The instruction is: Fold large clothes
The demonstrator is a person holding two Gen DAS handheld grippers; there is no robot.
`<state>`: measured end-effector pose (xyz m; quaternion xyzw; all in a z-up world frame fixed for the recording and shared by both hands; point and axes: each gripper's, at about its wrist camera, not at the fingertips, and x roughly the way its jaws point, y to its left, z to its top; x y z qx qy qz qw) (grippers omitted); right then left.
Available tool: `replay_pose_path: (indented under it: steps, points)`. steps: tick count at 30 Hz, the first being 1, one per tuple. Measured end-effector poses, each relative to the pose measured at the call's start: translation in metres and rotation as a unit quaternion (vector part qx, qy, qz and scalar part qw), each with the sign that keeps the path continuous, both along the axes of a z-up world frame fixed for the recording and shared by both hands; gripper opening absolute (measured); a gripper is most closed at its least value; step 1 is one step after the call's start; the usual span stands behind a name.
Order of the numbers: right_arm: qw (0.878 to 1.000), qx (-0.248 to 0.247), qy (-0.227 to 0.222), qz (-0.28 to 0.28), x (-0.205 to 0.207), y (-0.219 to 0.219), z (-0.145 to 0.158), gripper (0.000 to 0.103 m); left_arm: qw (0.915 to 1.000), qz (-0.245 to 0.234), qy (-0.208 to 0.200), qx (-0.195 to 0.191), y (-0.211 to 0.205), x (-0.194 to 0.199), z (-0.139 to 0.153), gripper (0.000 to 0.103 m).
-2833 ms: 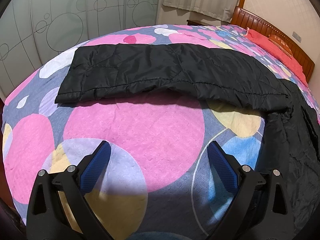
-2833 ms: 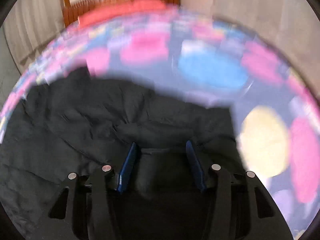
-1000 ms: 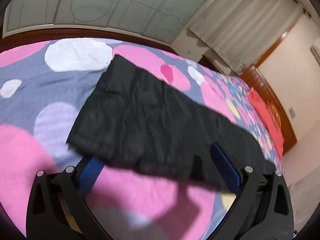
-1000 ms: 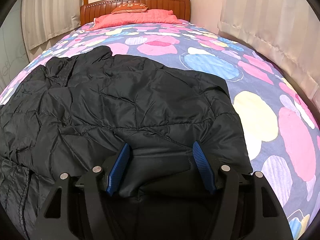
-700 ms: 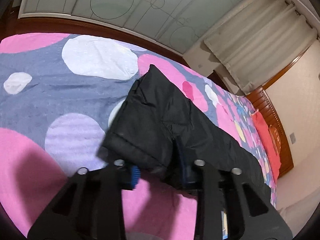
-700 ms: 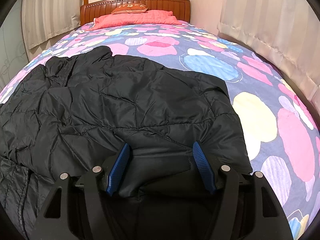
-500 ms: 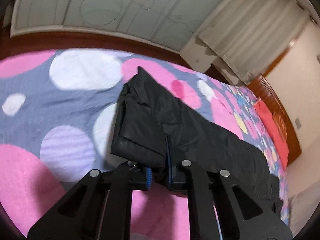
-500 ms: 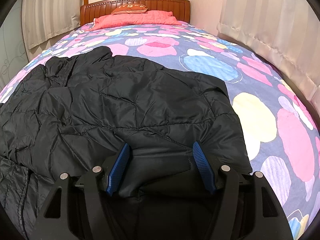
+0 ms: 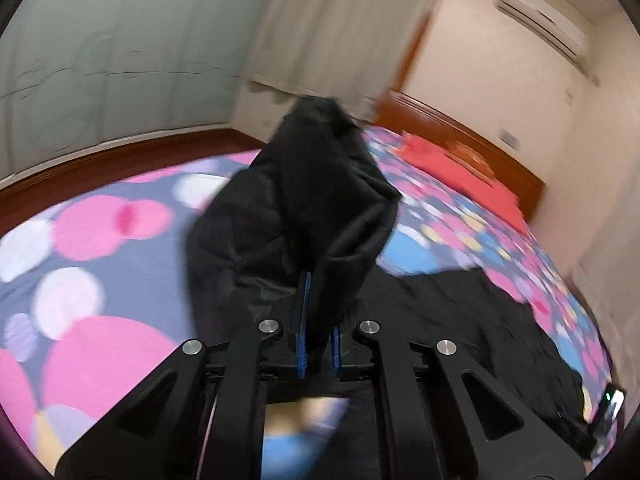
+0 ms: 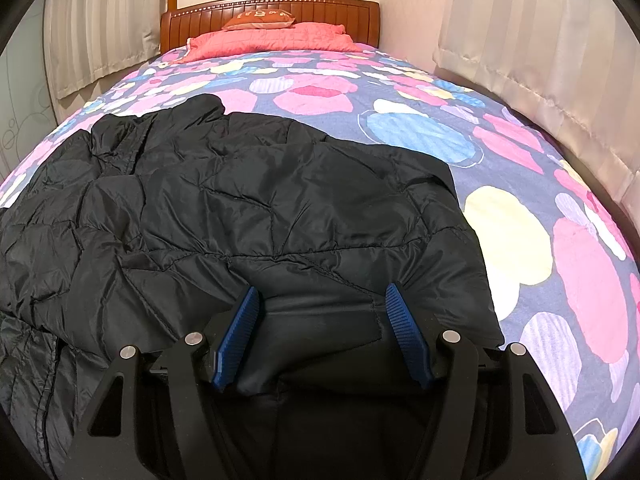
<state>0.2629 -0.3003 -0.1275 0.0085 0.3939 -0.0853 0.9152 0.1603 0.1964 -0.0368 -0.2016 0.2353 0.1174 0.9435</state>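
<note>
The left claw [image 9: 318, 330] is seen closed on a bunched fold of the black jacket [image 10: 248, 208], with the blue pads [image 9: 306, 312] pressed against the fabric from both sides; that fold, which looks like a sleeve [image 9: 296, 216], is held raised above the bedspread [image 9: 92, 272] and rises in front of the camera, somewhat blurred. The jaws have just been closing, and the fabric is clamped between them. The main body of the jacket is spread flat across the near part of the bed, its quilted surface creased, with the far edge reaching towards the middle of the bedspread. The right claw [image 10: 322, 332] is found with its jaws standing apart, resting over the near edge of the jacket; a smooth dark panel of fabric lies between the blue pads [image 10: 404, 332], but it cannot be told whether they press on it. At the far end of the bed a red pillow [image 10: 272, 38] lies against the wooden headboard [image 10: 272, 4]. Curtains [image 10: 540, 40] hang along the right side.
</note>
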Motion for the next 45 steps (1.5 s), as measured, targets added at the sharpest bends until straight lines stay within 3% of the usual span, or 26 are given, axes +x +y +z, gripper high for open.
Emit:
replay_pose_path:
  steps: [4, 10, 21, 23, 25, 27, 31, 35, 42, 45]
  points:
    - [1.0, 0.0, 0.0, 0.0, 0.0, 0.0, 0.0, 0.066, 0.9979, -0.061, 0.006, 0.022, -0.057, 0.022, -0.001, 0.008]
    - [1.0, 0.001, -0.001, -0.001, 0.0, 0.0, 0.0, 0.066, 0.9875, -0.15, 0.02, 0.046, -0.15, 0.053, -0.012, 0.007]
    - [1.0, 0.001, -0.002, -0.001, 0.001, 0.0, 0.001, 0.066, 0.9656, -0.237, 0.065, 0.084, -0.259, 0.087, -0.049, 0.007]
    - [1.0, 0.001, -0.002, -0.001, 0.001, 0.0, 0.001, 0.066, 0.9608, -0.252, 0.081, 0.081, -0.272, 0.09, -0.056, 0.012]
    - [1.0, 0.001, -0.002, -0.001, 0.002, 0.0, 0.001, 0.066, 0.9583, -0.26, 0.09, 0.077, -0.275, 0.088, -0.056, 0.044]
    - [1.0, 0.0, -0.002, -0.002, 0.001, 0.001, 0.0, 0.066, 0.9589, -0.26, 0.082, 0.078, -0.277, 0.081, -0.054, 0.055]
    - [1.0, 0.001, 0.0, -0.002, 0.003, 0.001, 0.002, 0.066, 0.9572, -0.269, 0.076, 0.077, -0.272, 0.066, -0.044, 0.056]
    - [1.0, -0.004, 0.001, -0.006, 0.0, 0.004, 0.008, 0.066, 0.9614, -0.259, 0.067, 0.066, -0.245, 0.043, -0.031, 0.058]
    - [0.997, 0.067, -0.031, 0.035, -0.009, 0.041, 0.047, 0.066, 0.9762, -0.185, 0.048, 0.103, -0.173, 0.003, -0.023, 0.065]
    - [0.993, 0.095, -0.021, 0.07, 0.004, 0.071, 0.052, 0.066, 0.9805, -0.155, 0.054, 0.108, -0.145, -0.004, -0.024, 0.066]
